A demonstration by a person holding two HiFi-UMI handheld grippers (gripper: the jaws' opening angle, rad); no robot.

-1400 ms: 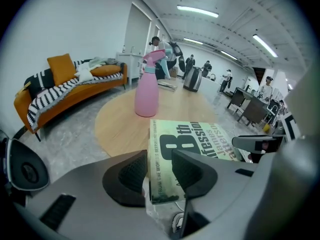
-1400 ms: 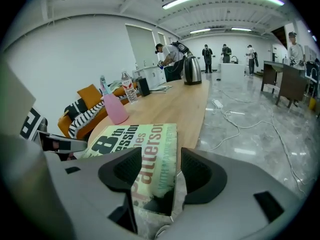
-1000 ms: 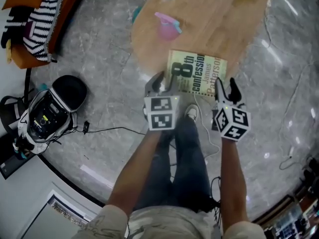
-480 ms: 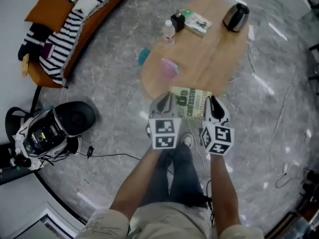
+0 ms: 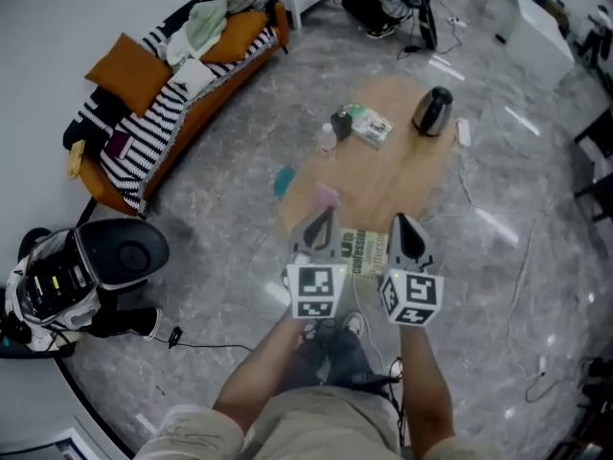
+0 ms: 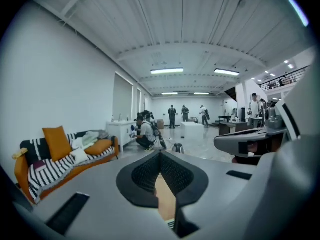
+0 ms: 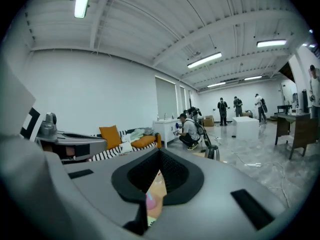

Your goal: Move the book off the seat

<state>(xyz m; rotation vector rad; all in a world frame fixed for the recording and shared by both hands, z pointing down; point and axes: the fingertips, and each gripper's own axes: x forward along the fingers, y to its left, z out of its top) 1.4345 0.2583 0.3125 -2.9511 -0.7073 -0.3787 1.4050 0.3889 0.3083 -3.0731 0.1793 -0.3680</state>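
Observation:
The book point(image 5: 367, 249), pale green with black print, lies flat at the near edge of the oval wooden table point(image 5: 388, 166); only its middle strip shows between my two grippers. My left gripper point(image 5: 321, 220) hangs above the book's left end, its jaws pressed together on nothing. My right gripper point(image 5: 402, 226) is likewise shut and empty over the right end. Both point up and away from me. In the left gripper view the closed jaws of the left gripper point(image 6: 160, 154) fill the lower half. The right gripper point(image 7: 160, 151) looks the same in its own view.
On the table stand a pink cup point(image 5: 329, 196), a small bottle point(image 5: 329, 138), a green packet point(image 5: 369, 125) and a dark kettle point(image 5: 431, 111). A sofa point(image 5: 163, 113) with striped throw and orange cushion point(image 5: 132, 70) is far left. A black-and-white machine point(image 5: 57, 281) sits on the floor left. People stand far back point(image 6: 172, 115).
Both grippers stood open beside the book's near edge; now they are shut, raised and closer together. The head view has pulled back, showing far more of the room.

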